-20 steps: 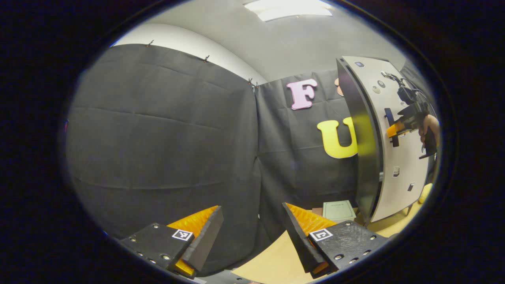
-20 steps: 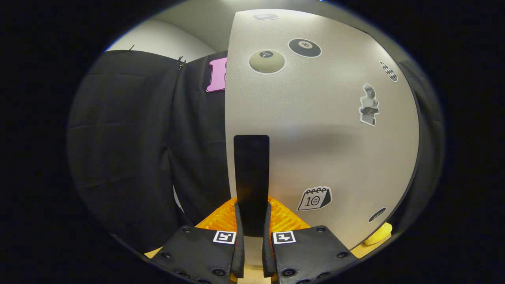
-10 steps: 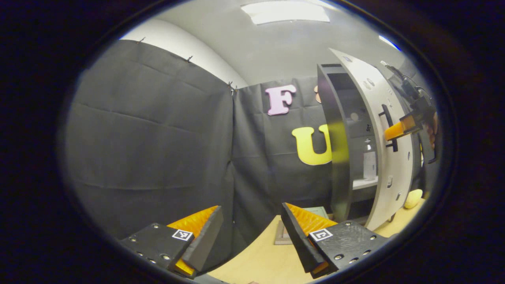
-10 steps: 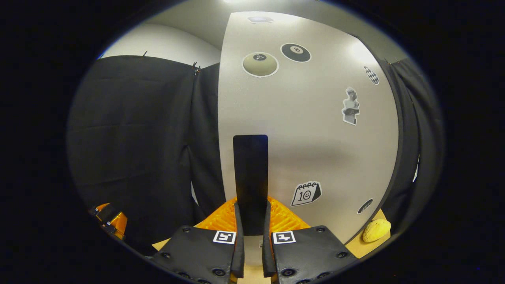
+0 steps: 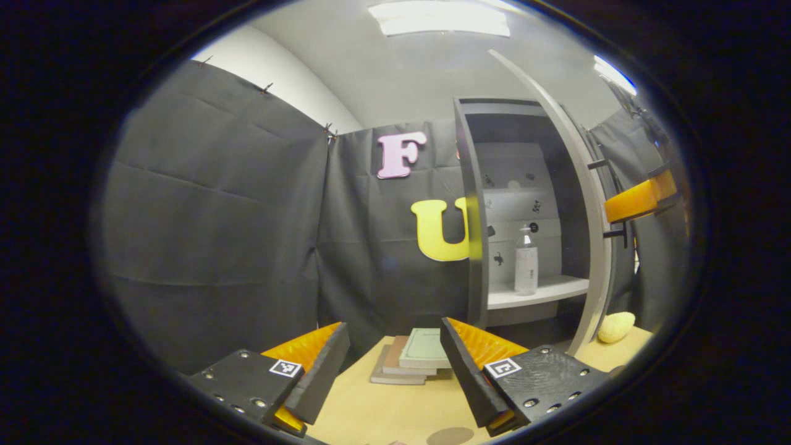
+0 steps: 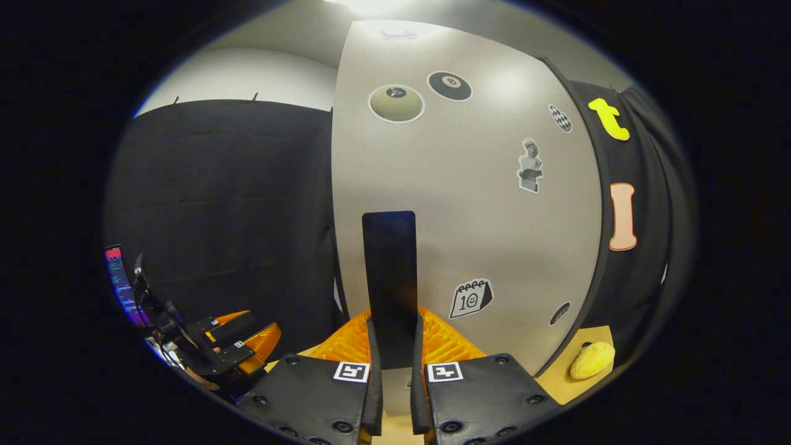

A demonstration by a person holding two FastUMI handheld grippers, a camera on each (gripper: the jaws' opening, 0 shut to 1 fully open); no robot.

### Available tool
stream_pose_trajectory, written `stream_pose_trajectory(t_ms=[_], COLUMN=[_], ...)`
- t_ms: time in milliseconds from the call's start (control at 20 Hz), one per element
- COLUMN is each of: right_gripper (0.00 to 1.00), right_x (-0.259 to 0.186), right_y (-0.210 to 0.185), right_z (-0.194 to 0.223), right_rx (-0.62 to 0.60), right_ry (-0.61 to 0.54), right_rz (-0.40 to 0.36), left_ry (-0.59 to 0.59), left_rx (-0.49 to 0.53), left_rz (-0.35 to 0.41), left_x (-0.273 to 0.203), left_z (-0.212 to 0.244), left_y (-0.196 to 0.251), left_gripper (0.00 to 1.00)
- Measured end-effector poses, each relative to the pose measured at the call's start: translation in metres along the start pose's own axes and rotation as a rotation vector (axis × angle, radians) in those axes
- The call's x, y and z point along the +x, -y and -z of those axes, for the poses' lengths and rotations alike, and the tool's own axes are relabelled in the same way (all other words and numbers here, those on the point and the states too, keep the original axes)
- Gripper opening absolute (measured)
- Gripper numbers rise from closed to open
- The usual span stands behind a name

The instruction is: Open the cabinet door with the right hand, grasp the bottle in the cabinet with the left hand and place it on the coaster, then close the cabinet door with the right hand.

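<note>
The cabinet (image 5: 473, 247) stands open on the wooden table. A clear bottle (image 5: 526, 259) with a white label stands upright on its white shelf (image 5: 544, 292). My left gripper (image 5: 393, 326) is open and holds nothing, well short of the bottle. A dark round coaster (image 5: 449, 436) shows partly at the table's near edge, between my left fingers. In the right gripper view my right gripper (image 6: 393, 318) is shut on the black door handle (image 6: 389, 266) of the grey door (image 6: 482, 204), which is swung wide. The left gripper (image 6: 238, 337) appears low on the left there.
A stack of books (image 5: 414, 360) lies on the table (image 5: 383, 408) in front of the cabinet. A yellow lumpy object (image 5: 616, 326) rests on the table beyond the door's foot. A lit screen (image 6: 120, 284) is at the far left of the right gripper view.
The door has swung from nearly shut to wide open, pulled by my right gripper. The bottle and shelf have come into sight. The left gripper's view has turned toward the cabinet.
</note>
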State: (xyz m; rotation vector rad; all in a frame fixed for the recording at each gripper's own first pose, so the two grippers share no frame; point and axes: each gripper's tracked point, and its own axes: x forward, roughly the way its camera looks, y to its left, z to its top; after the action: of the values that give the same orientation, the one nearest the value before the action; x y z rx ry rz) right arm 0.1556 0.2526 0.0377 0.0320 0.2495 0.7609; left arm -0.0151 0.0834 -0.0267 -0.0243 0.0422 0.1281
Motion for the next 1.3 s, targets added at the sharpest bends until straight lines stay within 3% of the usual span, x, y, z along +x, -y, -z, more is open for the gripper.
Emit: stream_pose_trajectory(t_ms=[200,450,1000,1100,1300], right_gripper=[0.20,0.20,0.15,0.20,0.19], right_x=[-0.012,-0.030,-0.062,-0.063,-0.071], right_y=[0.008,0.020,0.056,0.060,0.079], right_z=[0.002,0.003,0.003,0.004,0.001], right_rx=[-0.001,0.003,0.028,0.022,0.051], right_ry=[0.007,0.025,0.067,0.076,0.094], right_rz=[-0.091,-0.127,-0.015,0.015,0.061], left_ry=[-0.015,-0.014,-0.018,-0.025,-0.022], left_rx=[0.014,0.032,0.020,0.005,0.004], left_rz=[0.018,0.055,0.189,0.207,0.221], left_x=[-0.010,-0.015,-0.029,-0.036,-0.046], left_z=[-0.003,-0.014,-0.022,-0.023,-0.023], left_y=[0.045,0.095,0.207,0.223,0.249], left_gripper=[0.89,0.92,0.89,0.89,0.89])
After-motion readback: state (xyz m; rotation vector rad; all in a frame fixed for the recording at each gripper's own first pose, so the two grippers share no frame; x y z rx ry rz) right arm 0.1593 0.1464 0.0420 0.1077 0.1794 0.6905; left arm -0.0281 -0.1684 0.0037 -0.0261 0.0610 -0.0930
